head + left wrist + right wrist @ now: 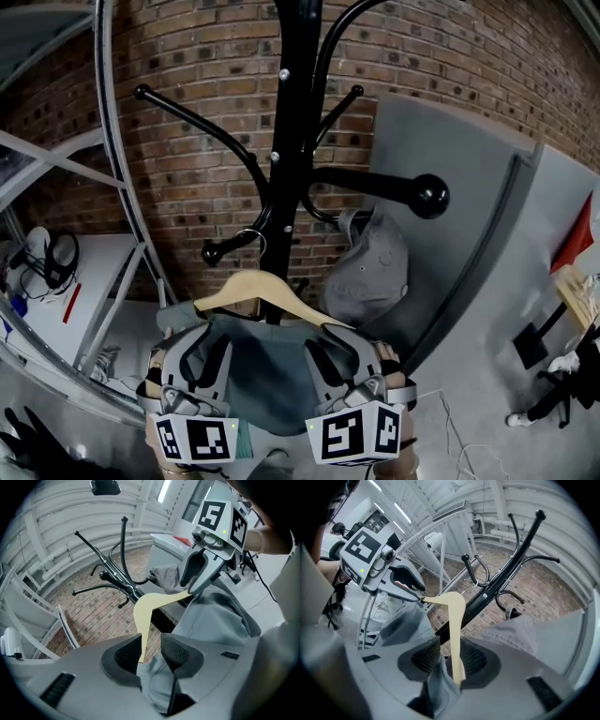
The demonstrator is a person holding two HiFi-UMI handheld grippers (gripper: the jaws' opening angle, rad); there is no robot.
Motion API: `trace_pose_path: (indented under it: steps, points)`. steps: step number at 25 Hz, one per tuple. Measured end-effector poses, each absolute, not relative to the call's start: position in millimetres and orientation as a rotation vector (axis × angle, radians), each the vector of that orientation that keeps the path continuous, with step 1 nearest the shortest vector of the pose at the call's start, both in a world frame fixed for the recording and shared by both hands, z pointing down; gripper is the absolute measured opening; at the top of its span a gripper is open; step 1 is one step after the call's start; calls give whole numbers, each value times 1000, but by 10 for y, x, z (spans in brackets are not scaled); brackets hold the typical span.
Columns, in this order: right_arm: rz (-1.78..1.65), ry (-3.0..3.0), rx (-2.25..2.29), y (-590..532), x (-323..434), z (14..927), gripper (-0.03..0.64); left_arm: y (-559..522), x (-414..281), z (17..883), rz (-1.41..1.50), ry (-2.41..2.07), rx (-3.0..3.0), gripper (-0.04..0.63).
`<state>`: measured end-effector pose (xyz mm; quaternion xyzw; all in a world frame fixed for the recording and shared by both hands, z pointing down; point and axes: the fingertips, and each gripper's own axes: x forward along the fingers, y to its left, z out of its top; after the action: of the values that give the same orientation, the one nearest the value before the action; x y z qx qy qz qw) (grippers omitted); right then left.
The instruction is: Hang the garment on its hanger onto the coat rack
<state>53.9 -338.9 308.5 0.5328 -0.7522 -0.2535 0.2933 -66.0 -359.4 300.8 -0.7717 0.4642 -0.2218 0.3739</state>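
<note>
A pale wooden hanger (248, 286) carries a grey-green garment (267, 375). Its wire hook (251, 239) sits over a lower arm of the black coat rack (292, 141). My left gripper (206, 352) is at the hanger's left shoulder and my right gripper (336, 354) at its right shoulder. In the left gripper view the hanger's arm (145, 609) and some cloth (215, 620) pass between the left gripper's (150, 651) spread pads with a gap showing. In the right gripper view the other hanger arm (454, 616) stands between the right gripper's (449, 658) parted pads.
A grey cap (370, 272) hangs on the rack to the right of the hanger. A thick rack arm ends in a black knob (429, 195) above it. The brick wall (187, 141) lies behind, a grey panel (469, 216) at the right, a white metal frame (122, 187) at the left.
</note>
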Motion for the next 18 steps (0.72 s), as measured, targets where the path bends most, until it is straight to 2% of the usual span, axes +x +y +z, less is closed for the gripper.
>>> trace_pose_path:
  steps: [16,18]
  points:
    - [-625,-2018,1426,-2673,655,3147,67,-2759,-636,3070,-558,1256,-2092,119]
    - [-625,-2026,1426,-2601,664,3144,67,-2708,-665,3101,-582,1293,-2086,56]
